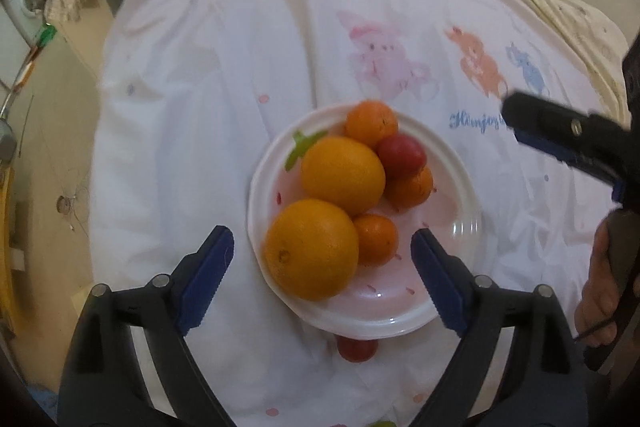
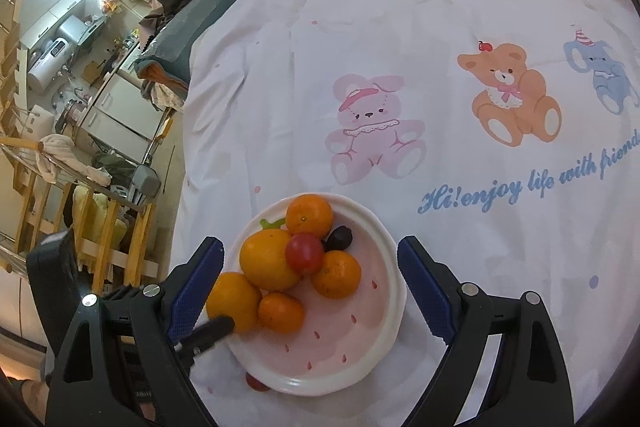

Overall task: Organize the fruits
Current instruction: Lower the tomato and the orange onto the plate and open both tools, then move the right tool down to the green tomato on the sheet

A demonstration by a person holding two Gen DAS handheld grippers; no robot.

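A white plate (image 1: 384, 291) with a pink strawberry-print inside lies on the bed sheet and holds several fruits. Two big oranges (image 1: 342, 175) (image 1: 312, 249), small tangerines (image 1: 371, 123) and a red fruit (image 1: 400, 155) are piled on its left half. The right wrist view also shows the plate (image 2: 340, 339) and a dark purple fruit (image 2: 339, 238). One red fruit (image 1: 357, 349) lies on the sheet just off the near rim. My left gripper (image 1: 323, 239) hangs open over the plate, pads clear of the near orange. My right gripper (image 2: 309, 245) is open above the pile, holding nothing.
The white sheet (image 2: 400, 27) printed with cartoon bears covers the bed. A person's hand (image 1: 600, 291) holds the right gripper at the right edge. The bed's left edge drops to a floor with a wooden rack (image 2: 100, 227) and kitchen clutter beyond.
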